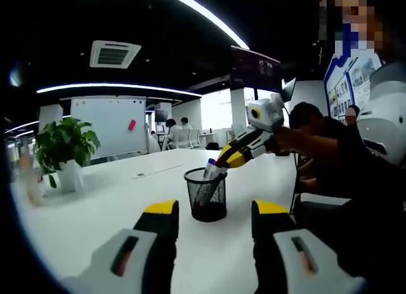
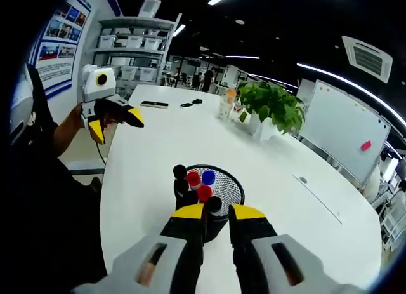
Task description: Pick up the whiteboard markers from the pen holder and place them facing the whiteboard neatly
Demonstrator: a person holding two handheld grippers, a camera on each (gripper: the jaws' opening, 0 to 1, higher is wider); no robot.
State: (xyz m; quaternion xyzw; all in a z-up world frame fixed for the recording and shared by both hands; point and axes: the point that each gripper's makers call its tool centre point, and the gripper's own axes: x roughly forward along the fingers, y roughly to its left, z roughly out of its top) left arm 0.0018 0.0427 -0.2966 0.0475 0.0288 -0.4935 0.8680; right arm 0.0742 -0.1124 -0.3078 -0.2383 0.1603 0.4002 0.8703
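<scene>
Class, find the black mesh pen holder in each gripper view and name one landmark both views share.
Left gripper view: the pen holder stands low at centre on the white table, between the left gripper's jaw tips, the right gripper reaching into it.
Right gripper view: low at centre, just past the right gripper.
Shared landmark: the potted plant.

An open-plan office: a long white desk [image 2: 266,154], a freestanding whiteboard [image 1: 109,126], a potted plant [image 2: 273,106], shelving stacked with boxes [image 2: 130,43], ceiling strip lights and seated workers beyond.
</scene>
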